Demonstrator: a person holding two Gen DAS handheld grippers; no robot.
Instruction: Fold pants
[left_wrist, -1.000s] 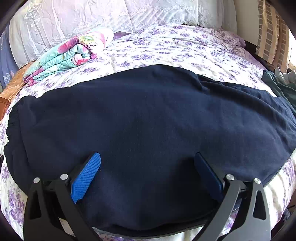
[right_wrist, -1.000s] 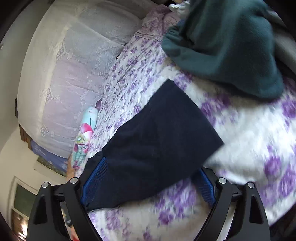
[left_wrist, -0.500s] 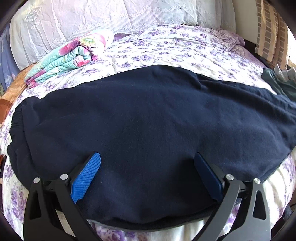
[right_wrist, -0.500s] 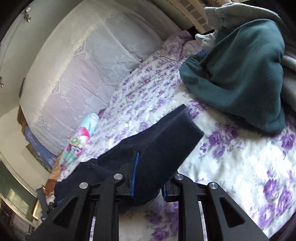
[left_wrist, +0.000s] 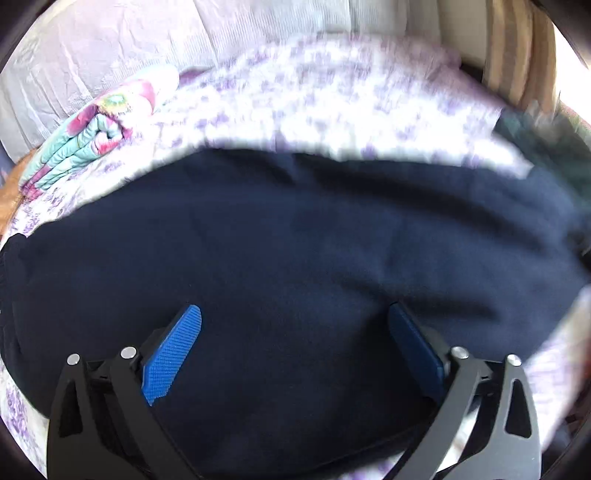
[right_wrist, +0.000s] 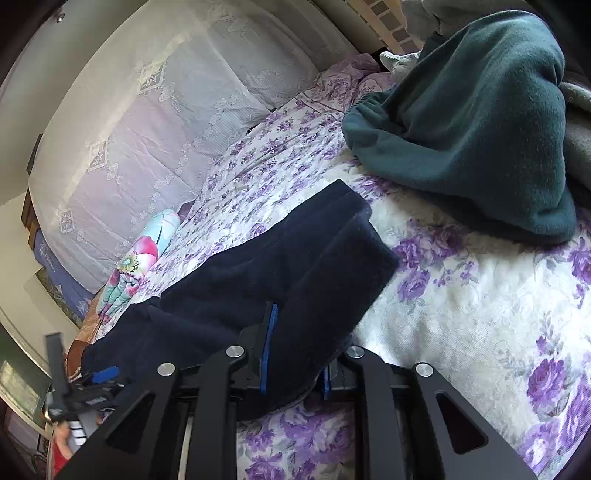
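Dark navy pants (left_wrist: 295, 251) lie spread across a bed with a purple-flowered cover (left_wrist: 332, 99). My left gripper (left_wrist: 291, 332) is open, its blue pads wide apart just above the middle of the pants. My right gripper (right_wrist: 295, 332) is shut on the leg end of the pants (right_wrist: 295, 258) and holds that end lifted off the cover. The left gripper also shows far left in the right wrist view (right_wrist: 99, 376).
A folded floral blanket (left_wrist: 92, 136) lies at the back left near white lace pillows (right_wrist: 147, 122). A dark green garment (right_wrist: 472, 122) is heaped at the right, close to the leg end. The left wrist view is blurred.
My right gripper shut on the leg end of the pants and lifted it. The left gripper stayed open and shifted slightly; its view is now blurred by motion.
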